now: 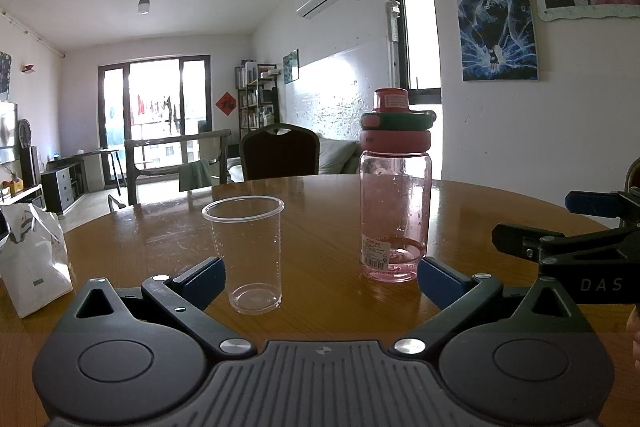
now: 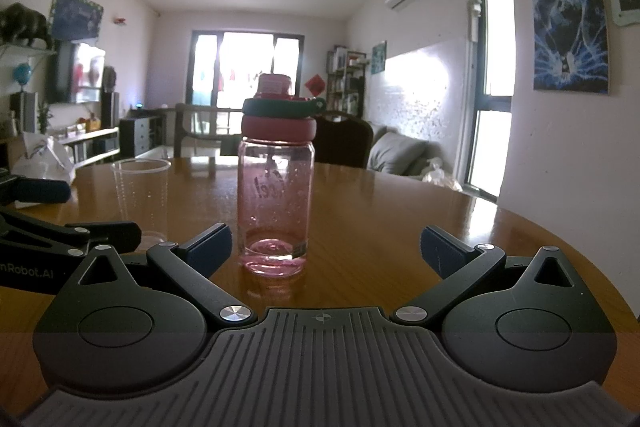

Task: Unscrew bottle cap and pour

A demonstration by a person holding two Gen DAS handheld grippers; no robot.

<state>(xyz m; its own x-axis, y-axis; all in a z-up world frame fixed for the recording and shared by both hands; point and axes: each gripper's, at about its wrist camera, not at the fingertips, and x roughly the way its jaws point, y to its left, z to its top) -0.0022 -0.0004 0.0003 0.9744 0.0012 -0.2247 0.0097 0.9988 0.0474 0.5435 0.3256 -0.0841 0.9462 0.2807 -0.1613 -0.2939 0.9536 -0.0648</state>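
Pink-tinted and transparent, the bottle stood upright on the wooden table, its long axis vertical, with the cap screwed on and a shallow layer of liquid at the base. It lay ahead of the right gripper, left of that gripper's centre line and just beside its left finger. The right gripper appeared the nearer of the two. Its jaws were spread wide and held nothing. The left gripper was likewise wide open and empty, with the plastic cup ahead, inside its left finger, and the bottle beyond its right finger. The left wrist view showed the bottle's price label; the right wrist view showed printed lettering instead.
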